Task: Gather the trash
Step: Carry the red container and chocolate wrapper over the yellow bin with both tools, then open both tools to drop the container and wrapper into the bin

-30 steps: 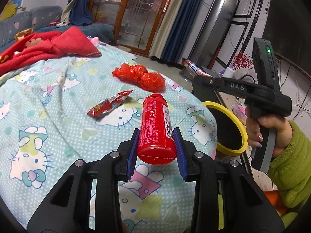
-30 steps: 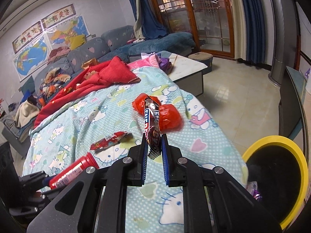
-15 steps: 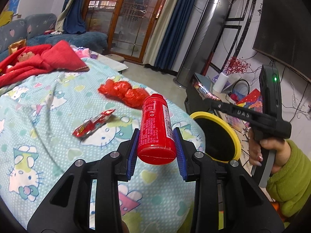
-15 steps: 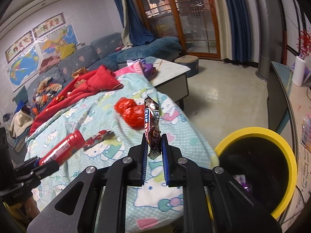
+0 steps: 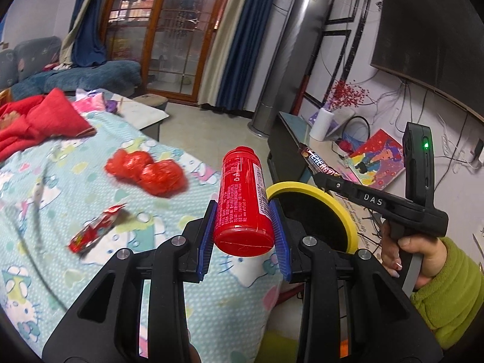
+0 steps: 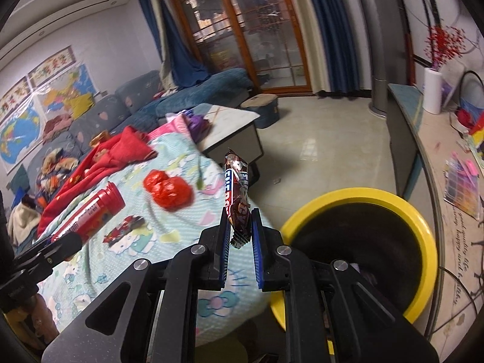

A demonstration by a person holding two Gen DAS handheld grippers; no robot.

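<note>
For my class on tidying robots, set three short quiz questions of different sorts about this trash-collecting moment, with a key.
1. True or false: the left gripper is shut on a red bottle.
2. Multiple choice: the right gripper holds (A) a candy bar wrapper, (B) a paper cup, (C) a spoon.
3. Short answer: which two pieces of trash lie on the patterned blanket?

Key
1. True.
2. A, the candy bar wrapper, close to the yellow-rimmed bin.
3. The crumpled red plastic bag and the small red snack wrapper.
</note>
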